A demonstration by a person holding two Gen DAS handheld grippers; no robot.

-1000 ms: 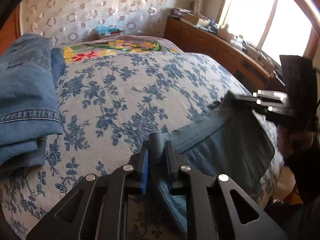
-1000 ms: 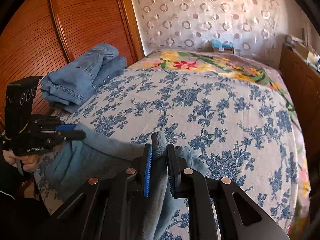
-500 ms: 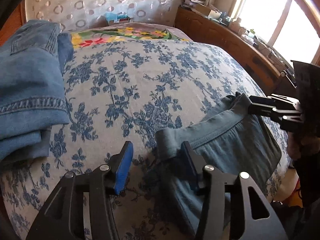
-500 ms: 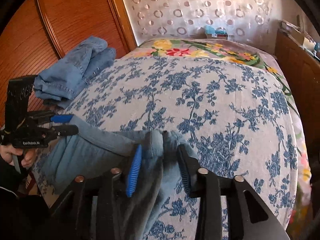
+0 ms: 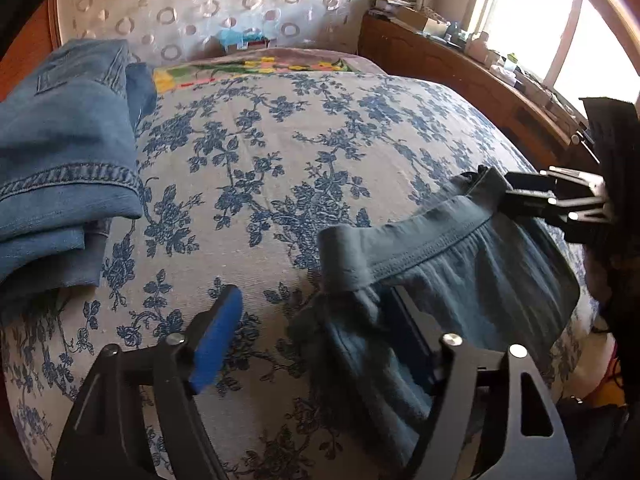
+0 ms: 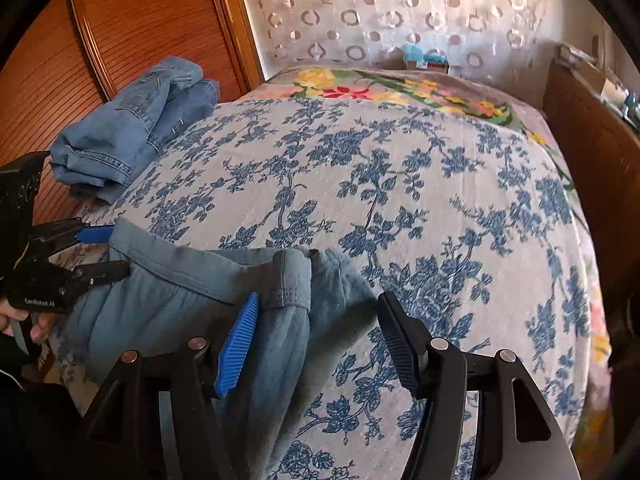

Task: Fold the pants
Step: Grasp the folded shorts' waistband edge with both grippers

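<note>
Grey-blue pants (image 5: pixel 460 272) lie over the near edge of the bed, waistband (image 6: pixel 208 272) stretched between the two grippers. My left gripper (image 5: pixel 316 320) is opening. The waistband's left end lies loose between its jaws, against the right finger, well clear of the blue pad (image 5: pixel 218 340). My right gripper (image 6: pixel 318 340) is opening too. The waistband's right end rests between its pads, and neither pad presses on it. Each gripper shows in the other's view: right gripper (image 5: pixel 506 196), left gripper (image 6: pixel 120 250), both around the waistband ends.
A pile of folded blue jeans (image 5: pixel 60 160) (image 6: pixel 132 132) sits at the bed's left side. The blue-flowered bedspread (image 6: pixel 400 180) stretches ahead. A wooden dresser (image 5: pixel 460 76) runs along the right, a wooden wardrobe (image 6: pixel 100 40) along the left. A hand (image 6: pixel 24 320) holds the left gripper.
Both grippers went from shut on the waistband ends to wide apart. The waistband dropped from a pinched fold onto the bedspread. Both views tilted down a little.
</note>
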